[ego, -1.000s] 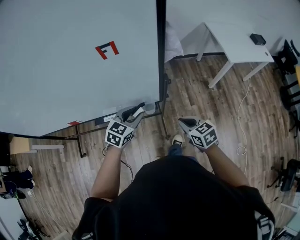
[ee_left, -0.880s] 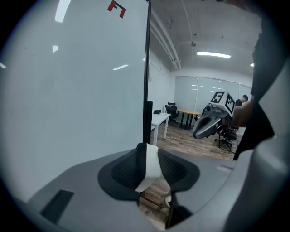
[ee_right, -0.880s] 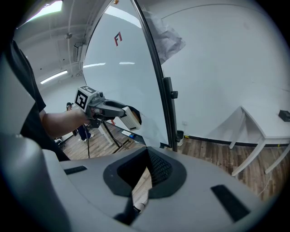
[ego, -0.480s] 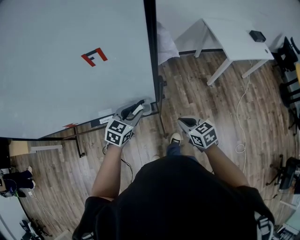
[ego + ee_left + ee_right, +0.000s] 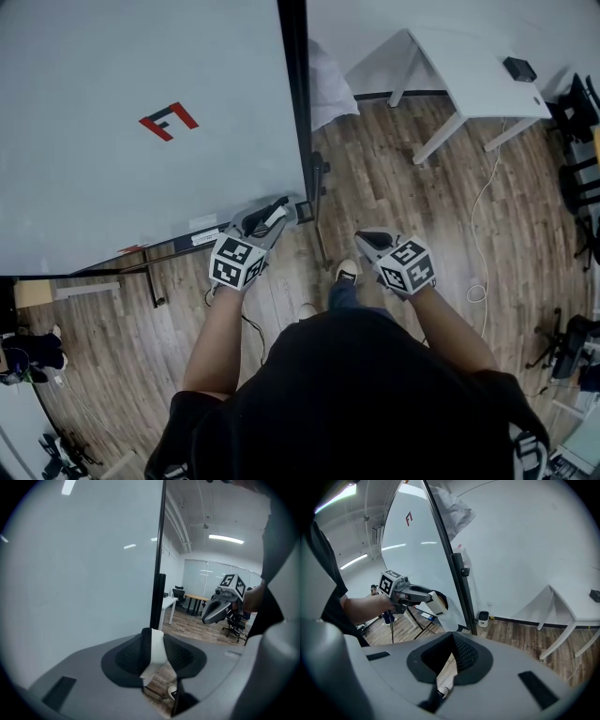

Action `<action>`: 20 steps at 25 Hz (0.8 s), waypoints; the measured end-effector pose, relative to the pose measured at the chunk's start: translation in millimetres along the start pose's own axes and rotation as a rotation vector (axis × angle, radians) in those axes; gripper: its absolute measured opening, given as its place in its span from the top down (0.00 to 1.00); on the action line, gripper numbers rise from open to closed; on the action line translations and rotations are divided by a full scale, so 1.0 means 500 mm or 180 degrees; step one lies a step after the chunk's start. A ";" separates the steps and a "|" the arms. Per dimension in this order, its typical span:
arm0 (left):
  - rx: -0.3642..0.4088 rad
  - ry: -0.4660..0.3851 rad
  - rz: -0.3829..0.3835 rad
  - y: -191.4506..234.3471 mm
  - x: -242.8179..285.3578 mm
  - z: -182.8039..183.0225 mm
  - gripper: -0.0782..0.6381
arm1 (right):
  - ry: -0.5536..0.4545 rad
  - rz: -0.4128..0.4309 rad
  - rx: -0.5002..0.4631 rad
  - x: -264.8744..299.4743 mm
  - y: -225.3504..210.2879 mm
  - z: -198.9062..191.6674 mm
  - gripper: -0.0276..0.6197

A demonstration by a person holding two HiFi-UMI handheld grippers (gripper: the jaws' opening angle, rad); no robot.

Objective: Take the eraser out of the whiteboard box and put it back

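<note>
left tongs [image 5: 152,635] clamped eraser [image 5: 155,652] by whiteboard [image 5: 141,122] bottom-right corner, likely for putting back | right tongs [image 5: 452,638] closed, empty, held aside

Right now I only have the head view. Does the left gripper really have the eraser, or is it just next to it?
Observer: It has it. In the left gripper view, the eraser sits clamped between the jaws of the left gripper. It has a white body with a dark face along one side.
Operator: Good. Is the right gripper carrying anything?
Observer: No. In its own view, the right gripper has its jaw tips together with nothing between them. Only the wooden floor shows through the gap below the tips.
</note>
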State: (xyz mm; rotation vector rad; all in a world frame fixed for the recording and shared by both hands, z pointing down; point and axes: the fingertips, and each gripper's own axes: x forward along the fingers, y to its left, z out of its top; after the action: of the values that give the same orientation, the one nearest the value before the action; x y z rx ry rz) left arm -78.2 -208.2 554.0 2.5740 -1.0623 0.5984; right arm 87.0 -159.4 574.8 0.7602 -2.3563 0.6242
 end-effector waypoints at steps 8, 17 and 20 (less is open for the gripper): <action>-0.0124 0.0089 -0.0022 0.016 0.041 -0.037 0.68 | 0.0067 0.0010 0.0020 0.009 -0.030 -0.004 0.97; -0.0227 0.0170 -0.0029 0.025 0.071 -0.071 0.68 | 0.0121 0.0024 0.0032 0.016 -0.053 -0.007 0.97; -0.0262 0.0198 -0.0036 0.030 0.078 -0.083 0.68 | 0.0148 0.0039 0.0031 0.021 -0.056 -0.009 0.97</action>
State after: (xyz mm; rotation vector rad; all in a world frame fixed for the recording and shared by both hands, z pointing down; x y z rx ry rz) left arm -75.1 -224.8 610.2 2.4726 -1.0296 0.6148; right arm 99.5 -181.0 592.0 0.7284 -2.3185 0.6522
